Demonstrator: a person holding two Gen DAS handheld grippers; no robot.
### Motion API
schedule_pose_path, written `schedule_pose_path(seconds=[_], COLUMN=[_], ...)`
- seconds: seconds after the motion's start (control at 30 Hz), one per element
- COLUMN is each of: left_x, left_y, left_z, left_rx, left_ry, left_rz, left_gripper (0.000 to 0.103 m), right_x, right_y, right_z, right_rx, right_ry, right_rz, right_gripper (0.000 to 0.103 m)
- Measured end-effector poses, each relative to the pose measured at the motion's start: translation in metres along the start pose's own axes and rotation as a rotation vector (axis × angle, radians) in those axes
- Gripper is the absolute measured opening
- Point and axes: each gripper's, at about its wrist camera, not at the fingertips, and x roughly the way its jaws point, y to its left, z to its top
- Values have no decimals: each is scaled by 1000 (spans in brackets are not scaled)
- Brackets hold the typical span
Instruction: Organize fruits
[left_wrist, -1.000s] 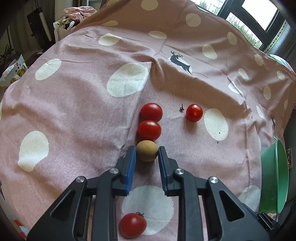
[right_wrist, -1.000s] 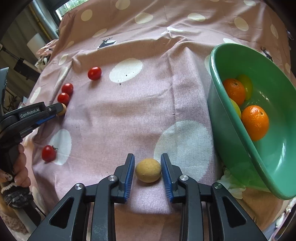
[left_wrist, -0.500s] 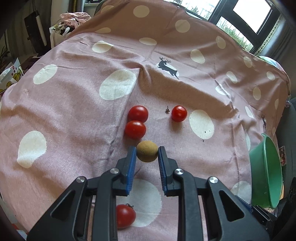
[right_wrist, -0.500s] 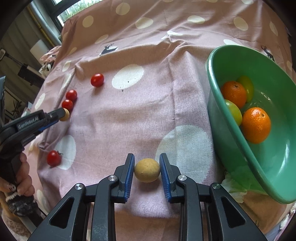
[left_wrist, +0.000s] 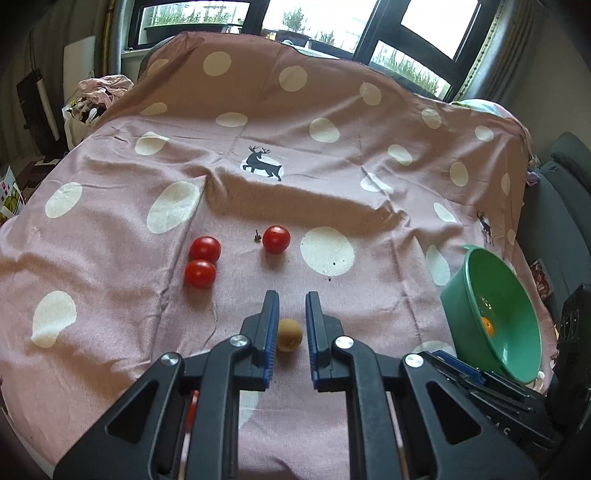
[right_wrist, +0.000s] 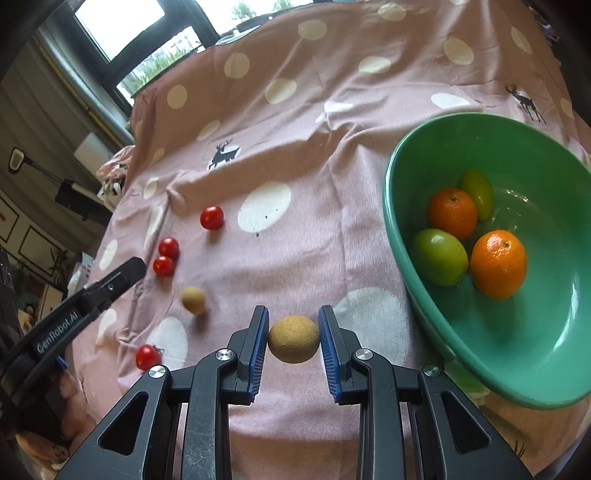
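Left brown fruit (right_wrist: 193, 300) dropped – green bowl (right_wrist: 406, 254) holds four

The cloth (right_wrist: 295, 155) is dusty pink with cream dots and small black deer prints. Beside the green bowl (right_wrist: 399, 236) on it lie red tomatoes (right_wrist: 212, 218) and two tan-brown round fruits (right_wrist: 193, 300). Inside the bowl sit two bright oranges (right_wrist: 498, 263) and two yellow-green fruits (right_wrist: 439, 257). Both grippers (right_wrist: 293, 334) are black with blue pads (right_wrist: 258, 350).

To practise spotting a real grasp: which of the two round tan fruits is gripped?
The tan fruit clamped in the right gripper, beside the green bowl. The other tan fruit lies loose on the cloth.
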Motion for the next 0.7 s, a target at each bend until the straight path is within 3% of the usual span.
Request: schedule_pose_path(seconds=[0.1, 0.17, 0.23, 0.33, 0.47, 0.7], left_x=[6, 11, 19, 40, 77, 89], left_y=[4, 7, 6, -4, -14, -27], left_z=[0, 5, 10, 22, 33, 26], left_rx=[-10, -20, -26, -4, -4, 98], left_ry=[27, 45, 64, 87, 195, 191], left_rz=[7, -10, -6, -25, -14, 71], left_gripper=[12, 18, 32, 37, 35, 34], right_x=[3, 3, 1, -1, -3, -6], right_y=[-2, -3, -5, -10, -11, -7], right_z=[0, 2, 3, 5, 7, 10], right_rx=[10, 17, 19, 38, 50, 37], right_ry=[14, 11, 1, -4, -6, -21], right_rz=[-10, -9, -2, 18, 58, 80], right_gripper=[29, 29, 29, 29, 29, 29])
